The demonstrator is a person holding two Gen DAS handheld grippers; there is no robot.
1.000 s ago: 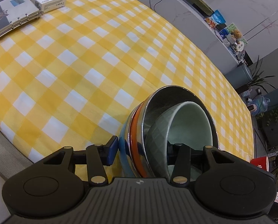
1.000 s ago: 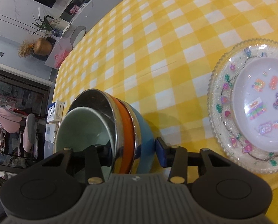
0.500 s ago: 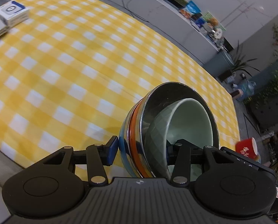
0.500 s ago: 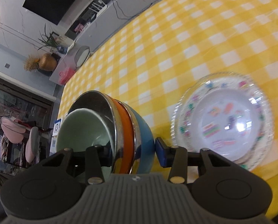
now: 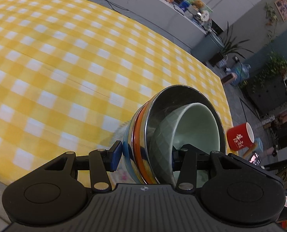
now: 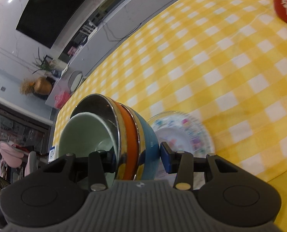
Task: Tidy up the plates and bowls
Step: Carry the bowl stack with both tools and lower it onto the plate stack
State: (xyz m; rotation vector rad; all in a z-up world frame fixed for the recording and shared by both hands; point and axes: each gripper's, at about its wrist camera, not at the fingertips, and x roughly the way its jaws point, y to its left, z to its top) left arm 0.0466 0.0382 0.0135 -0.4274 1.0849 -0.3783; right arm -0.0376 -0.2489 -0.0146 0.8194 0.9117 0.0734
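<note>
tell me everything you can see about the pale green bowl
The pale green bowl looks like glazed ceramic, with a faint diamond pattern outside and a smooth inside. It sits innermost in a tilted stack, nested in the steel bowl, and looks empty. One finger of the left gripper reaches inside it.

The left tongs (image 5: 146, 155) gripped a tilted bowl stack (image 5: 174, 127) above the checkered table (image 5: 66, 61), beside a red mug (image 5: 240, 137).
</note>
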